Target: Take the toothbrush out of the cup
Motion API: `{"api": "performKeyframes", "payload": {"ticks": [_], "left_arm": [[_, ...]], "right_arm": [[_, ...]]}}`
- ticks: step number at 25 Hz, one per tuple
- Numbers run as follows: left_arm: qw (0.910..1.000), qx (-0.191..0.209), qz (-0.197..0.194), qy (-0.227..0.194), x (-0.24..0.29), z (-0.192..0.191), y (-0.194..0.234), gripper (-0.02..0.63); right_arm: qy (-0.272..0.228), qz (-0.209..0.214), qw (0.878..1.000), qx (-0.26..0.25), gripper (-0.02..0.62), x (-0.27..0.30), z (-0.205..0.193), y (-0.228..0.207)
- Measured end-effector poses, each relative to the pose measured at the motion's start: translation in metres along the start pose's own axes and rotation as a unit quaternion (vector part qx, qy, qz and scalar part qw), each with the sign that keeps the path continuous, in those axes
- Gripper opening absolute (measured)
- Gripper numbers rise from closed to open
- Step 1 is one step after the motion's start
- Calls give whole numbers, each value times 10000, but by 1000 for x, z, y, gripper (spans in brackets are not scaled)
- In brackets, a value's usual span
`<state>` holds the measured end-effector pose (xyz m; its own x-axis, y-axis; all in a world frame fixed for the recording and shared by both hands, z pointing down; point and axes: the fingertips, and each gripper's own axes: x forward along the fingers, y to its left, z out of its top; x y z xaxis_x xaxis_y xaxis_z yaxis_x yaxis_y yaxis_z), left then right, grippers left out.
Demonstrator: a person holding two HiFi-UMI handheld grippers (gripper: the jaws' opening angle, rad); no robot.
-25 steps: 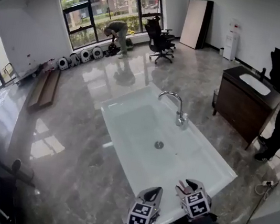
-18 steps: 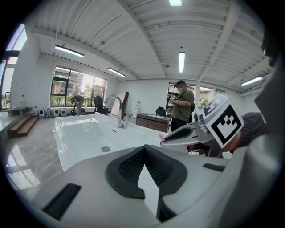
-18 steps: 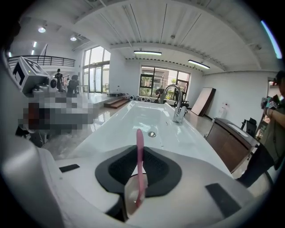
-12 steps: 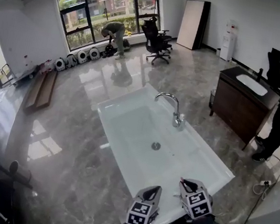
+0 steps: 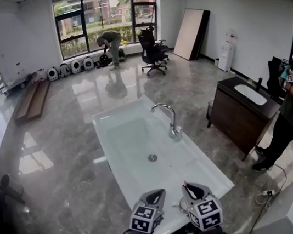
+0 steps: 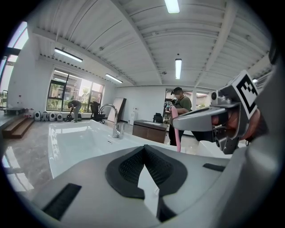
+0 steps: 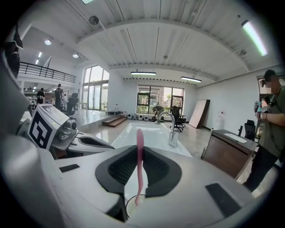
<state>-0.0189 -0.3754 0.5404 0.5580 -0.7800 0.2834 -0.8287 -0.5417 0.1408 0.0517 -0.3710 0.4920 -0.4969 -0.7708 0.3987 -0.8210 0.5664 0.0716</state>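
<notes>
The right hand-held gripper (image 7: pixel 139 149) had just closed its jaws and was clamped on the pink toothbrush (image 7: pixel 140 173), which stood upright between the pads; the brush's lower end hung at the rim of the cup (image 7: pixel 127 202), whether inside it or clear I could not tell; the left hand-held gripper (image 6: pixel 143 149) was just beside it at the white basin's (image 5: pixel 132 133) near edge, jaws together on nothing.

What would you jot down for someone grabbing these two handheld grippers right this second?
Right gripper: jaws have just closed on the pink toothbrush, which stands upright.
Left gripper: jaws together, nothing in them, beside the right one.
Cup: directly below the right gripper's jaws; the toothbrush's lower end is at its mouth.
Done: toothbrush gripped.
Left: raise it fully clear of the cup.
</notes>
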Motion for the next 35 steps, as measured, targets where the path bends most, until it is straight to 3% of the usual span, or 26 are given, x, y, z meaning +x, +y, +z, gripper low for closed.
{"api": "performKeyframes", "payload": {"ticks": [8, 23, 35], "left_arm": [[10000, 38, -40, -82, -8, 6, 1, 0], [9991, -178, 328, 186, -46, -34, 28, 0], [9979, -258, 529, 281, -49, -39, 46, 0]], "right_arm": [[-78, 358, 9987, 364, 34, -1, 1, 30], [725, 883, 9909, 711, 34, 45, -79, 81], [1660, 981, 9812, 88, 35, 110, -128, 111]]}}
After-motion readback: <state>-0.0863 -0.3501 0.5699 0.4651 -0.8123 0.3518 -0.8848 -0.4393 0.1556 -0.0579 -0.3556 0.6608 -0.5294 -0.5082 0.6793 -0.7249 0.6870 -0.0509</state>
